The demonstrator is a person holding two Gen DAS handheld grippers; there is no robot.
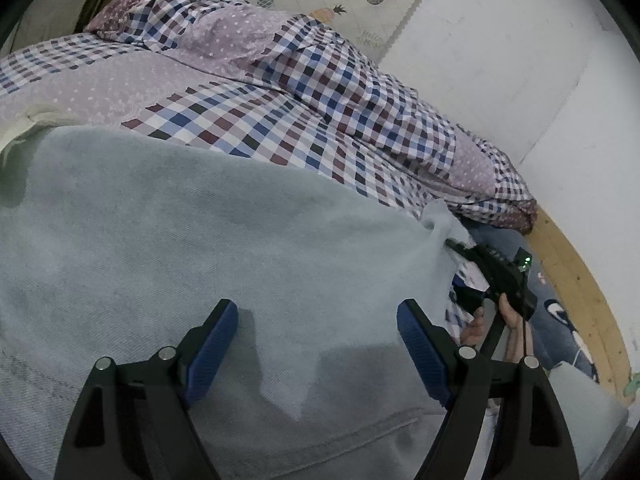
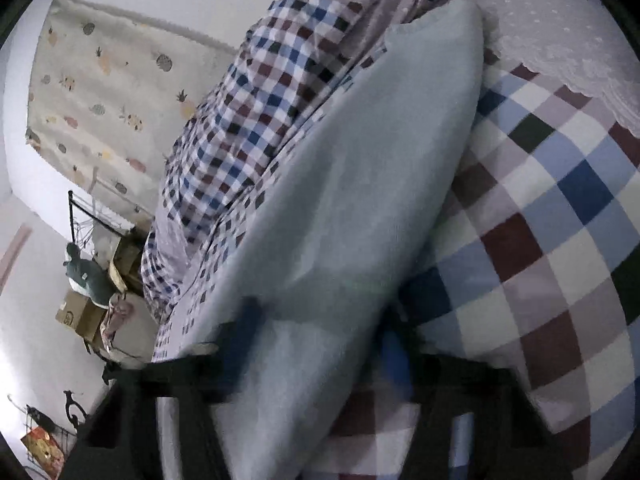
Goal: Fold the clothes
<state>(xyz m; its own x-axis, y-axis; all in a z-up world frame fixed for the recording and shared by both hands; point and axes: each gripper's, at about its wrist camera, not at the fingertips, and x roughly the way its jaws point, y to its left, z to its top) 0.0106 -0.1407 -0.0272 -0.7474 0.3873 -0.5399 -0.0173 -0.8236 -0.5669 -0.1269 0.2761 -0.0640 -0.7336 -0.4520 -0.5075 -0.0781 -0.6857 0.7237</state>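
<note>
1. Pale blue garment (image 1: 192,240): spread across checked bedcover (image 1: 304,92); likely soft, light, floppy.
2. Left gripper (image 1: 318,344): spread wide above garment.
3. Right gripper (image 1: 454,245): pinching garment's edge; best hold there.

My left wrist view is dim but sharp, soft shadows pooling under the blue-padded left gripper (image 1: 318,320) on the pale blue-grey knitted garment (image 1: 200,240). My right view smears near its bottom edge; both bend at their rims.
</note>
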